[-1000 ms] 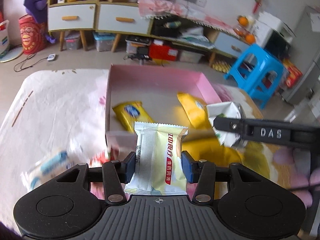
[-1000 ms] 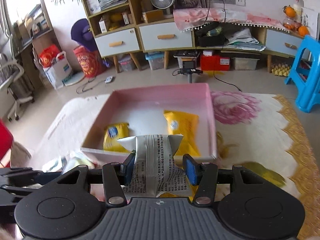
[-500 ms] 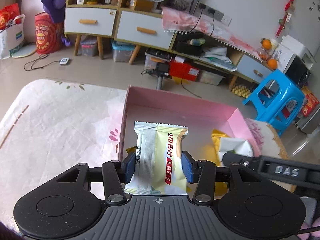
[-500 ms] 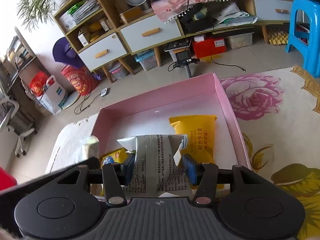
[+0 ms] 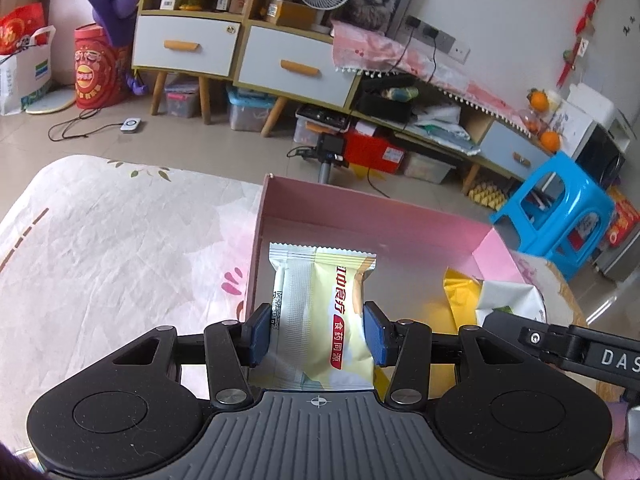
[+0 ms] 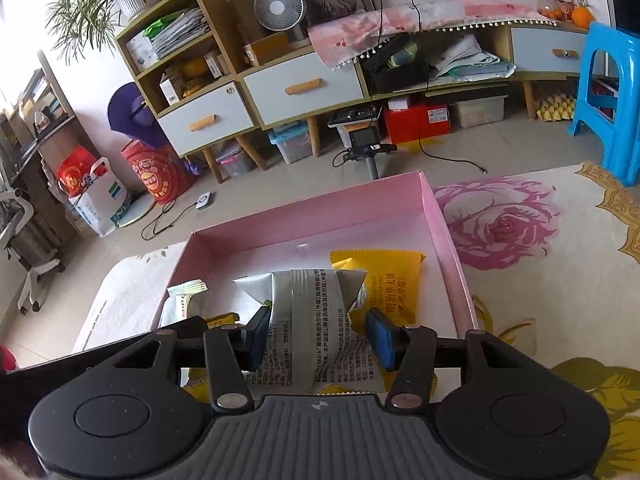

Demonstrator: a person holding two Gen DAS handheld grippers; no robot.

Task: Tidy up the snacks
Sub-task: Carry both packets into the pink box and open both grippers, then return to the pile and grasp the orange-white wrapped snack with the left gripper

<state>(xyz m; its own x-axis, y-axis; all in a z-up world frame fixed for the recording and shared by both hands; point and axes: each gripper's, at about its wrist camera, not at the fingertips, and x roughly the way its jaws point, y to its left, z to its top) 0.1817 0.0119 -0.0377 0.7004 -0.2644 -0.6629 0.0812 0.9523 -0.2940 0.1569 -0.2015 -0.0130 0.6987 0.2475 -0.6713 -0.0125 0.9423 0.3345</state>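
Both hands are loaded and both are over the box! The left tongs (image 5: 316, 334) pinch a pale yellow-and-white snack packet (image 5: 320, 312) with red lettering, blue pads pressed into its sides, and it hangs over the near left corner of the pink box (image 5: 360, 216). The right tongs (image 6: 318, 338) clamp a silver snack packet (image 6: 312, 320) printed with black text, its wrapper creased between the pads, poised above the middle of the box.

How's the tidy-up going? Well under way, by the look of it. Inside the box, a yellow packet (image 6: 384, 280) lies flat by the right wall, and the corner of a second yellow one (image 6: 220, 320) peeks out behind the left tool. Neither held packet is down yet, so two drops are still to come.

And beyond that? Hard to call. The cloth-covered counter (image 5: 120, 240) to the left of the box shows bare in the left wrist view, and the floral stretch to the right looks bare too, but the tools hide whatever sits nearest the person.
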